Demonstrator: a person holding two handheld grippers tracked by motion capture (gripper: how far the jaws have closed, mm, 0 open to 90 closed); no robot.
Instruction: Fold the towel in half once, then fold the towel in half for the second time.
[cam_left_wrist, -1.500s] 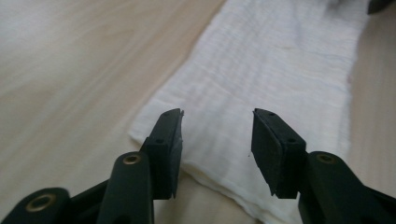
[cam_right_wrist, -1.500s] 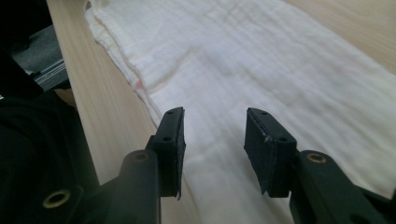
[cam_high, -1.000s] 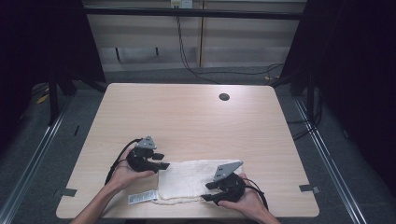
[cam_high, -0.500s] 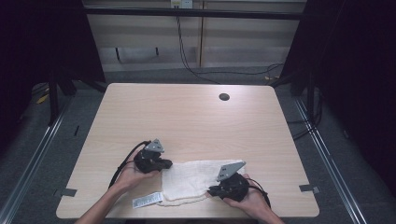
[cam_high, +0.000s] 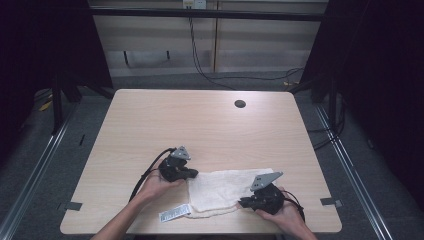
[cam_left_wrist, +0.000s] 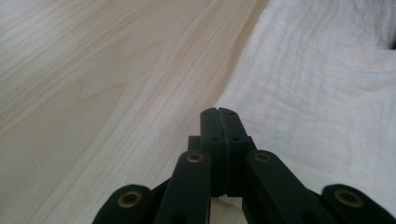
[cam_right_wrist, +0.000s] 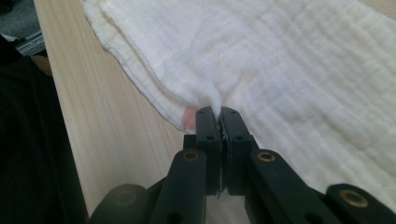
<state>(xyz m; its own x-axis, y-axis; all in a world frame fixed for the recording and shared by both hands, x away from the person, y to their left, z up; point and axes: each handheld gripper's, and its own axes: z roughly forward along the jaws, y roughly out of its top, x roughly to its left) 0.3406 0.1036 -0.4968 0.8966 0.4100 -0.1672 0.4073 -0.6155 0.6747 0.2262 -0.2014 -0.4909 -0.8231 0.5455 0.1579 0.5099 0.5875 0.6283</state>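
Note:
A white cloth lies flat near the table's front edge, with a printed label sticking out at its front left corner. My left gripper rests at the cloth's left edge. In the left gripper view its jaws are pressed together at the cloth's edge, left gripper. My right gripper sits at the cloth's front right. In the right gripper view it is shut on a puckered fold of the layered cloth.
The light wooden table has a round cable hole at the far right. The table's front edge runs close below both hands. Dark floor and metal rails surround the table.
Both grippers have shifted to the right along the front of the table, and the cloth has slid to the right with them.

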